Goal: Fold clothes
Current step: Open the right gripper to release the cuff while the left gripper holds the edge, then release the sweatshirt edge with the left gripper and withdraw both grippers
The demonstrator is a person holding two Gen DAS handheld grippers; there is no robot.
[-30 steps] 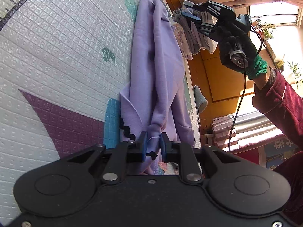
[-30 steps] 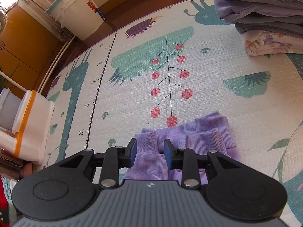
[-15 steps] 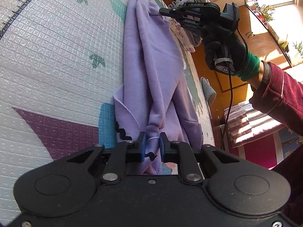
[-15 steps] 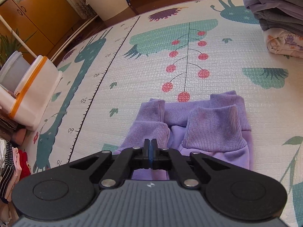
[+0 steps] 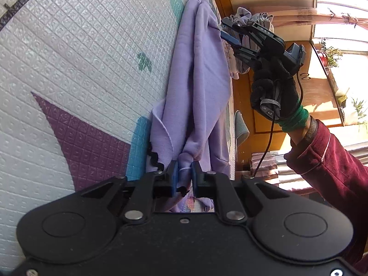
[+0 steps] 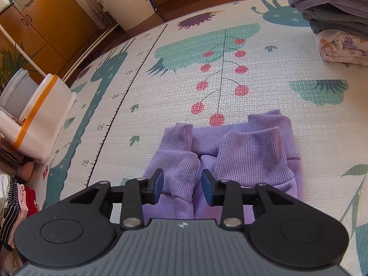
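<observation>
A lilac sweatshirt (image 5: 200,87) lies stretched out lengthwise on the patterned play mat (image 5: 69,57). My left gripper (image 5: 184,177) is shut on a bunched fold at its near end. At the far end, my right gripper (image 5: 226,30) hovers by the edge of the fabric, held by a black-gloved hand (image 5: 273,92). In the right wrist view the sweatshirt (image 6: 241,151) shows two ribbed cuffs folded over the ribbed hem. My right gripper (image 6: 182,188) stands open, with the left cuff (image 6: 177,163) lying between and beneath its fingers.
A stack of folded clothes (image 6: 333,11) sits at the mat's far right corner. White lidded bins (image 6: 41,119) and a white bucket (image 6: 128,2) stand off the mat's left and far sides. More clothes (image 6: 11,197) are piled at the near left. A maroon sleeve (image 5: 333,161) reaches in.
My right gripper, shut half a second ago, has opened and now straddles the left cuff. The left gripper has kept its hold on the sweatshirt and shifted slightly.
</observation>
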